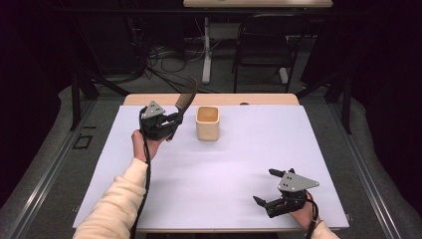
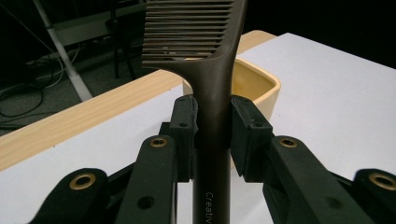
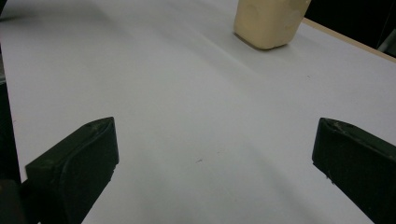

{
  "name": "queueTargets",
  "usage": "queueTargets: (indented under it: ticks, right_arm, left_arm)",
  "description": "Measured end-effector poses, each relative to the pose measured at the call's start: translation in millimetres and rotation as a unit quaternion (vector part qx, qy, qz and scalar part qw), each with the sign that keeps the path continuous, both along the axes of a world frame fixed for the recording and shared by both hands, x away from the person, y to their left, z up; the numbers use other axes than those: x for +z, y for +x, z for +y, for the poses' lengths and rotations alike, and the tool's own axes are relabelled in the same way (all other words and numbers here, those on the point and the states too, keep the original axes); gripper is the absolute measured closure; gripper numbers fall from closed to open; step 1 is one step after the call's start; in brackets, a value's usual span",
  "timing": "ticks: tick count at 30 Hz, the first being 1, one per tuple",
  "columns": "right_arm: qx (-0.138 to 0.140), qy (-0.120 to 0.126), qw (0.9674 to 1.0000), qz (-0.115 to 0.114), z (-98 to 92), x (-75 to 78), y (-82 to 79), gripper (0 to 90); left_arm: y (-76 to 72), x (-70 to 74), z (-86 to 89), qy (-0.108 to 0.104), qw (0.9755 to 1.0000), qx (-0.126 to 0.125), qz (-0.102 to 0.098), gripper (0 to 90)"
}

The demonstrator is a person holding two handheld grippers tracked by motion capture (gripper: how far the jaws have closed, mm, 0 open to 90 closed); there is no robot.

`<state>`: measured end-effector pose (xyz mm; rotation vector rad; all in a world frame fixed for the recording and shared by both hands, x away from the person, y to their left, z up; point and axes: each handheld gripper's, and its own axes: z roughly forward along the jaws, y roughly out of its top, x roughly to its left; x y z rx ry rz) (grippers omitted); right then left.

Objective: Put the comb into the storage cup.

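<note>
I've got the left gripper [image 1: 171, 122] clamped on the comb [image 2: 212, 93] handle, teeth up, upper left of frame beside the cup [image 1: 207, 122], likely to drop it in. Right gripper [image 1: 265, 188] rests lower right, jaws wide, holding nothing.

Dark brown comb [image 2: 212, 93], cream-yellow cup [image 1: 207, 123]

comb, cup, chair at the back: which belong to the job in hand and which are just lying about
In the job:
- comb, clamped in the left hand-held gripper
- cream cup, just beside it

Lying about:
- black chair behind the table
- floor cables
</note>
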<state>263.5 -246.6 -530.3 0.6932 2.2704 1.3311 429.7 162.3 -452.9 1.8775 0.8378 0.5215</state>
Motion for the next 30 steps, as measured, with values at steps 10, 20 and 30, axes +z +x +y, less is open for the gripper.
queueTargets:
  ticks: [10,20,30]
  right_arm:
    - [0.000,0.000,1.0000,0.000,-0.1,0.0,0.0,0.0]
    - [-0.001,0.001,1.0000,0.001,-0.1,0.1,-0.1,0.0]
    - [0.000,0.000,1.0000,0.000,0.0,-0.1,0.1,0.0]
  left_arm:
    - [7.5,4.4,-6.3,0.004,1.0000,-0.005,0.002,72.0]
    - [16.0,7.9,-13.5,0.012,0.9999,-0.010,0.002,72.0]
    - [21.1,10.5,-17.9,0.013,0.9998,-0.013,-0.001,72.0]
